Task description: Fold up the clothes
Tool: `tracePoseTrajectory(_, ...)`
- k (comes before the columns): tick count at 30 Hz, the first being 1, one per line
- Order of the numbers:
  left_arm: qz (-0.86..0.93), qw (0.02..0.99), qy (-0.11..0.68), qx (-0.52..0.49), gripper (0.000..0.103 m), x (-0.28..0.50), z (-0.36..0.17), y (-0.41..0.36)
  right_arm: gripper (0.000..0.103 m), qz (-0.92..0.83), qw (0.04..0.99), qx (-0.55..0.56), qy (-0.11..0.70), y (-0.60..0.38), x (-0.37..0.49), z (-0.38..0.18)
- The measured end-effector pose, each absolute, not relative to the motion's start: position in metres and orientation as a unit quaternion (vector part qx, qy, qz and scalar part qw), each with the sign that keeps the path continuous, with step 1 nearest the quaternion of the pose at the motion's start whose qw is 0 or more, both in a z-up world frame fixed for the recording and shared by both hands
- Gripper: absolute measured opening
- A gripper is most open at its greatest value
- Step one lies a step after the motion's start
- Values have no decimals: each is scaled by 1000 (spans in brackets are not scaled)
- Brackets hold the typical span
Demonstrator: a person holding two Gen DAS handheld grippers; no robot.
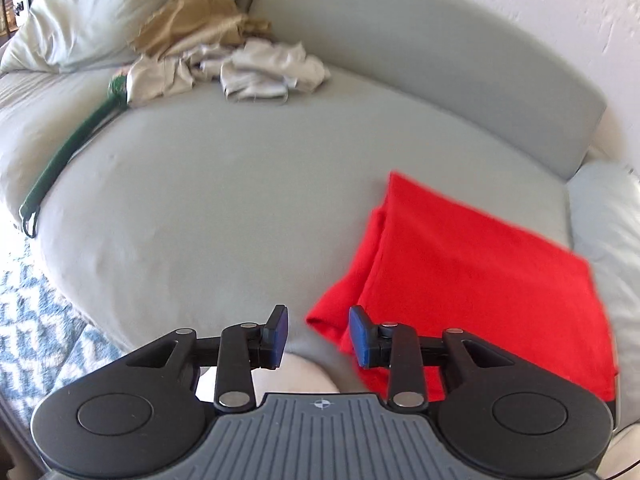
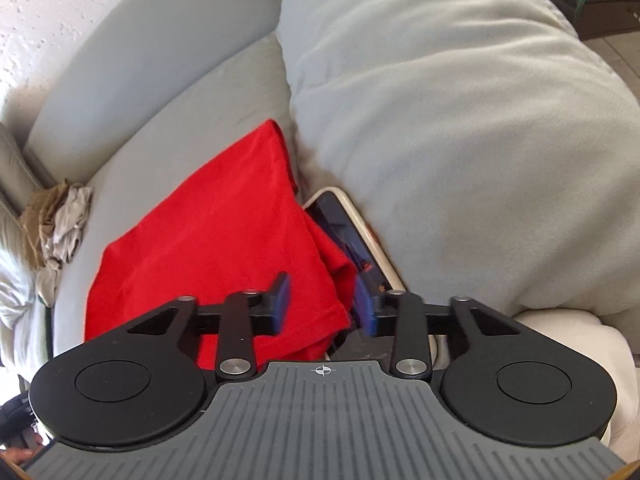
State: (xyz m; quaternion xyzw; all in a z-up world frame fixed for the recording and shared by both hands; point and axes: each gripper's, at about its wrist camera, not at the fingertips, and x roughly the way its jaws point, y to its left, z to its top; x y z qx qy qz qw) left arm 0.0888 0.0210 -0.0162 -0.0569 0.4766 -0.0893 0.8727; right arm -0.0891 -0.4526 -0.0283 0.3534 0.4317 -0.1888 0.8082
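Observation:
A folded red garment (image 1: 472, 272) lies on the right of the grey sofa seat (image 1: 224, 200). My left gripper (image 1: 318, 332) is open and empty, just above the garment's near left corner. In the right wrist view the red garment (image 2: 216, 232) lies below my right gripper (image 2: 322, 300), which is open and empty, its jaws standing either side of the garment's near right corner. A pile of unfolded tan and white clothes (image 1: 224, 52) sits at the back of the seat; it also shows in the right wrist view (image 2: 56, 224).
A phone (image 2: 352, 240) lies between the red garment and the big grey arm cushion (image 2: 460, 128). A green strap (image 1: 68, 152) lies along the seat's left edge. A pillow (image 1: 88, 12) rests far left. A blue patterned rug (image 1: 36, 320) covers the floor.

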Motion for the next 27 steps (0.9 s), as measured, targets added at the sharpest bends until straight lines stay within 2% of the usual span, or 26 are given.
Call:
tracePoseTrajectory(3, -145, 872, 461, -74, 29, 91, -15, -1, 55, -168, 826, 345, 412, -441, -84, -19)
tracePoseTrajectory(4, -162, 871, 459, -68, 29, 95, -19, -14, 50, -149, 831, 346, 408, -435, -78, -20)
tracePoseTrajectory(5, -169, 870, 461, -48, 29, 99, -29, -30, 37, -130, 836, 348, 404, -430, -71, -22)
tracePoseTrajectory(7, -182, 866, 465, -9, 28, 107, -49, -60, 23, -102, 837, 346, 412, -412, -51, -33)
tracePoseTrajectory(10, -192, 858, 474, 42, 29, 110, -77, -94, 23, -85, 838, 322, 432, -381, -24, -58)
tracePoseTrajectory(13, -179, 847, 495, 75, 29, 98, -101, -102, 26, -100, 831, 250, 486, -352, -9, -87)
tracePoseTrajectory(16, -192, 838, 502, 96, 34, 79, -95, -91, 26, -86, 840, 200, 497, -335, -27, -84)
tracePoseTrajectory(18, -197, 830, 513, 100, 35, 68, -90, -81, 31, -76, 839, 177, 509, -328, -40, -78)
tracePoseTrajectory(20, -179, 821, 532, 103, 35, 62, -84, -74, 38, -73, 826, 194, 524, -331, -53, -71)
tracePoseTrajectory(22, -178, 829, 524, 85, 35, 56, -76, -66, 40, -71, 824, 225, 515, -337, -67, -63)
tracePoseTrajectory(25, -177, 841, 507, 61, 41, 51, -64, -61, 61, -66, 827, 289, 478, -349, -87, -52)
tracePoseTrajectory(27, -177, 846, 499, 64, 42, 50, -63, -66, 63, -76, 820, 340, 455, -361, -96, -50)
